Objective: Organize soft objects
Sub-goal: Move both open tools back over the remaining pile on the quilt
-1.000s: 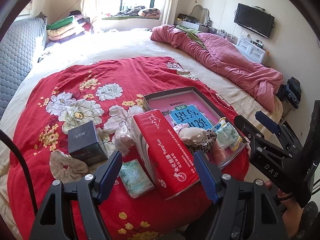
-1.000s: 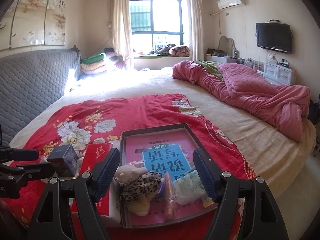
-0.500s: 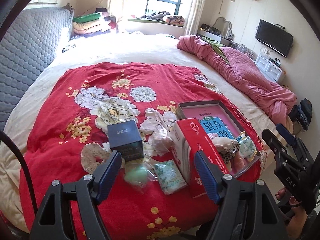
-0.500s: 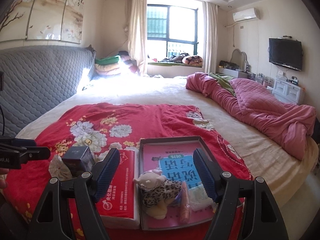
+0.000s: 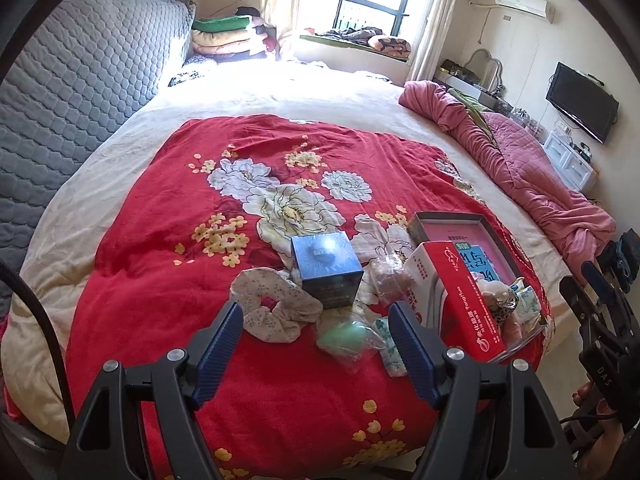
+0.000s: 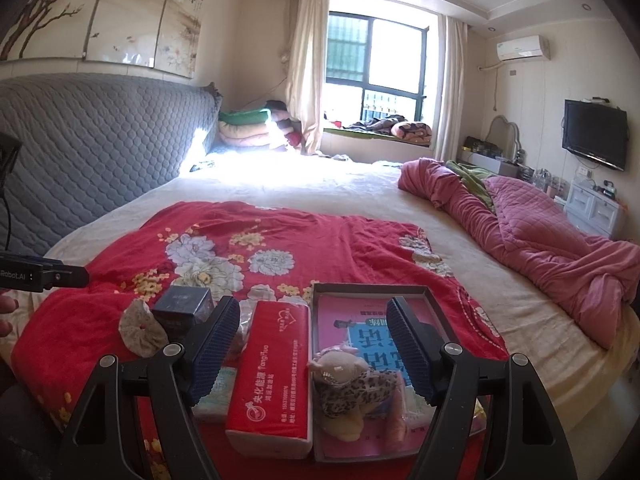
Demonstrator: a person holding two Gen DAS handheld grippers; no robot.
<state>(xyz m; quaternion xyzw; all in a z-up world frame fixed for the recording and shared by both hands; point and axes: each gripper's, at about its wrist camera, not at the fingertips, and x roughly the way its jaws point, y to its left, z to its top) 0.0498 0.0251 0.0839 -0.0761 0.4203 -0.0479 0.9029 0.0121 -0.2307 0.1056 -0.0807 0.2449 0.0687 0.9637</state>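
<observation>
On a red flowered cloth (image 5: 168,240) lie a floral scrunchie (image 5: 276,308), a green sponge in clear wrap (image 5: 346,338), a small tissue packet (image 5: 390,350) and a pinkish wrapped bundle (image 5: 388,280). A red tissue pack (image 6: 274,372) lies beside a shallow box tray (image 6: 368,290) that holds a leopard-print plush toy (image 6: 352,384). My left gripper (image 5: 316,350) is open and empty, above the scrunchie and sponge. My right gripper (image 6: 314,350) is open and empty, over the tissue pack and plush toy.
A dark blue cube box (image 5: 326,266) stands behind the scrunchie. A crumpled pink quilt (image 6: 540,232) lies on the bed's right side. A grey padded headboard (image 6: 92,152) is on the left. Folded blankets (image 6: 252,128) are stacked by the window.
My left gripper has swung left, from the tissue pack and tray to the scrunchie and sponge. My right gripper has pulled back and tilted up. Both stay open.
</observation>
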